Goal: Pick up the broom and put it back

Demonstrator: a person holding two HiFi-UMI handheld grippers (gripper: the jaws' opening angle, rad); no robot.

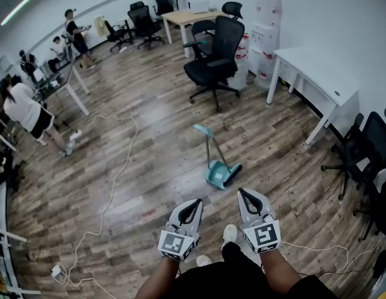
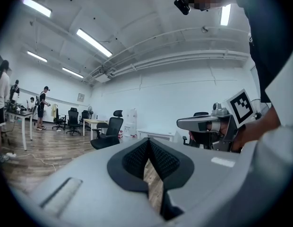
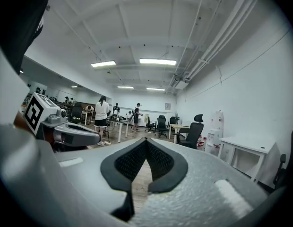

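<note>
Ahead, the teal plastic long-handled broom [image 1: 213, 151] stands upright in a teal dustpan [image 1: 215, 175] on the wooden plank floor [image 1: 149, 167], well apart from both grippers. The left gripper [image 1: 195, 203] and right gripper [image 1: 243, 194] have their fingers clenched on nothing. The broom is probably light and stiff, and best pinched mid-shaft.

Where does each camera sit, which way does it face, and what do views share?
Head view: on the person's head, facing steeply down at the wood floor and teal broom set; both forearms, left gripper and right gripper show.
Left gripper view: on the left gripper, facing level across the office over its shut jaws; right gripper and hand show at right.
Right gripper view: on the right gripper, likewise level, jaws shut; left gripper shows at left.
Shared: all three show the black office chair.
</note>
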